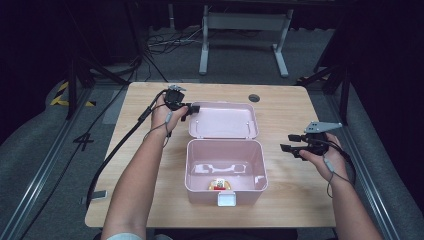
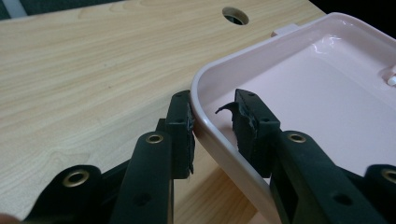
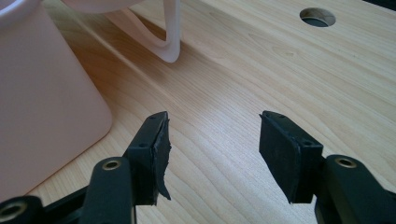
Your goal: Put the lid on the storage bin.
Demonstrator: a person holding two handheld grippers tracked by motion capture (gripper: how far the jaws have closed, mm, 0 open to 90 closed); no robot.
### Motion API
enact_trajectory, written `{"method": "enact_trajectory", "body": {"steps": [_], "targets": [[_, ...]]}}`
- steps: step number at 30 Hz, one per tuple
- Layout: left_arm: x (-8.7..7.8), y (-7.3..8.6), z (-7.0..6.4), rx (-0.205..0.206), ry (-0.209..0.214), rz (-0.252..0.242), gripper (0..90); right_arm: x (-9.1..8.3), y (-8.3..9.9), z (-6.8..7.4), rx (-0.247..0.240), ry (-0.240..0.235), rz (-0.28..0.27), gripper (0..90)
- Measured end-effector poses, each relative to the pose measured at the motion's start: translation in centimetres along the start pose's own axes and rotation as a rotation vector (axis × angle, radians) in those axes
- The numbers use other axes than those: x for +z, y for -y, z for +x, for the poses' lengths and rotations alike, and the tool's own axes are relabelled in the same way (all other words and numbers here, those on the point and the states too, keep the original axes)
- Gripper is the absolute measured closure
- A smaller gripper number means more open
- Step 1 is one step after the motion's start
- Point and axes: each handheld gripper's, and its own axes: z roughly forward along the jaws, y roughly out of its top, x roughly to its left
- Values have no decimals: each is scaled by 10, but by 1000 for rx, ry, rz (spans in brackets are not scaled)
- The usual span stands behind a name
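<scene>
Dark flooring and metal table legs are showing behind a pale wooden table (image 1: 150, 200), where a person is sitting with both forearms reaching in from the near edge. On the middle of the table a pink plastic box (image 1: 225, 172) is standing open, its lid (image 1: 223, 120) lying flat behind it on the far side, hinged back with the inside facing up. Something small in red and yellow (image 1: 219, 184) is lying on the floor of the box near its front wall; it is too small to identify. A white latch (image 1: 226, 199) is sticking out from the front of the box. The left gripper (image 1: 189, 111) is reaching to the lid's left corner, and in the left gripper view (image 2: 212, 123) its jaws are straddling the lid's rim, one outside touching the rim and one inside slightly off it, so they are spread rather than pinching. The right gripper (image 1: 291, 142) is hovering over bare wood to the right of the box, well apart from it, its jaws spread wide and holding nothing (image 3: 212, 149). A round cable hole (image 1: 254, 97) is sitting in the tabletop beyond the lid.
</scene>
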Motion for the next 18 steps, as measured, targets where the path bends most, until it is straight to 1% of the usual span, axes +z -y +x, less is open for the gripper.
{"method": "enact_trajectory", "body": {"steps": [2, 6, 7, 8, 9, 11, 13, 14, 16, 18], "targets": [[-2, -1, -2, 29, -5, -30, 687, 0, 0, 0, -1, 1, 2, 443], [-6, -3, -5, 51, -15, -65, 689, 1, 0, 0, -3, 1, 2, 445], [-8, -4, -6, 61, -23, -89, 691, 1, 0, 1, -4, 1, 2, 445], [-9, -4, -7, 60, -23, -102, 693, 1, 0, 1, -5, 0, 2, 446], [-9, -4, -7, 60, -23, -102, 695, 1, 0, 1, -5, 0, 2, 446], [-11, -5, -9, 70, -29, -120, 698, 1, 0, 1, -6, 0, 3, 446], [-13, -7, -11, 71, -35, -144, 703, 1, 0, 1, -7, 0, 2, 449], [-14, -7, -11, 73, -33, -148, 705, 1, 0, 1, -10, 0, 1, 449], [-16, -8, -13, 72, -36, -172, 707, 1, 0, 1, -9, -1, 1, 450], [-18, -9, -14, 80, -40, -186, 710, 1, 0, 1, -10, 0, -1, 451]]}}
